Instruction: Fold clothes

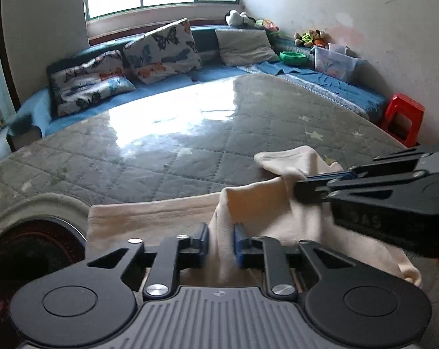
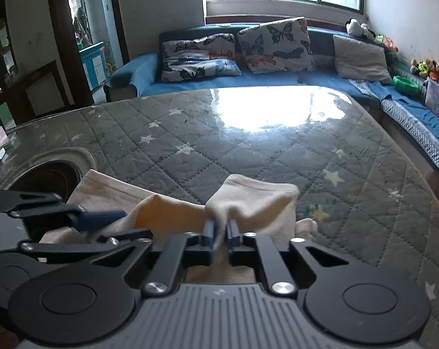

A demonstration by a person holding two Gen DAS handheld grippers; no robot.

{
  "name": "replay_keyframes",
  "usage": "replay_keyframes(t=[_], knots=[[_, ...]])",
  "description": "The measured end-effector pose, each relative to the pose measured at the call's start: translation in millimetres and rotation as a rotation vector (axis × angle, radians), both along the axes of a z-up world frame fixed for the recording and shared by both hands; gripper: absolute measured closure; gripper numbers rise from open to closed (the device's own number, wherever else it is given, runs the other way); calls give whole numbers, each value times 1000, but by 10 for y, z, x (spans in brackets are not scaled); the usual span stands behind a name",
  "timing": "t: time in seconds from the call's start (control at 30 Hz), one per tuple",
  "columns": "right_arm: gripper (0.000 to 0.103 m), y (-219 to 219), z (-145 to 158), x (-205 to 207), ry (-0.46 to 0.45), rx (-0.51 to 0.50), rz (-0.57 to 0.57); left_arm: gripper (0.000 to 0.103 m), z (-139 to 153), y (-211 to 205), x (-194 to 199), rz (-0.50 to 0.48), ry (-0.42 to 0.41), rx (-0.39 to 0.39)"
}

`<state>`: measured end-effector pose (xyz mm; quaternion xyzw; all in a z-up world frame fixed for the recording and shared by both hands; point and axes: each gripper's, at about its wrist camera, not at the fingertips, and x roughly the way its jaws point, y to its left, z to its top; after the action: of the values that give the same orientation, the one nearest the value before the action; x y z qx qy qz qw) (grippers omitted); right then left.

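Cream garment (image 2: 248, 200) pinched between right tongs (image 2: 220, 232), left tongs (image 1: 220, 241).

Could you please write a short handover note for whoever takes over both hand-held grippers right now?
Left hand-held gripper: shut on a raised fold of the cream garment.
Right hand-held gripper: shut on another bunch of the same garment, close beside the left one.
Garment: at the near edge of the quilted table cover, partly lifted, the rest lying on the cover.
Done: both grips taken.
Left: lay the fold over, flatten it, release.
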<state>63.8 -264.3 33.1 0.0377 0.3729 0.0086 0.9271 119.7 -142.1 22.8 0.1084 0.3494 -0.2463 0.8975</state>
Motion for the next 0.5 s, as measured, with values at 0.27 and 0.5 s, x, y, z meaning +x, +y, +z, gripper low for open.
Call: replay_keyframes(t=[0.27,0.5], knots=[[100,-182,245,-345,-83,4,-36,95,255,408,-192,111,-86,-41],[100,-512,428,-880,-151,7,-116,95,579,1152,-629,294,-178,-109]])
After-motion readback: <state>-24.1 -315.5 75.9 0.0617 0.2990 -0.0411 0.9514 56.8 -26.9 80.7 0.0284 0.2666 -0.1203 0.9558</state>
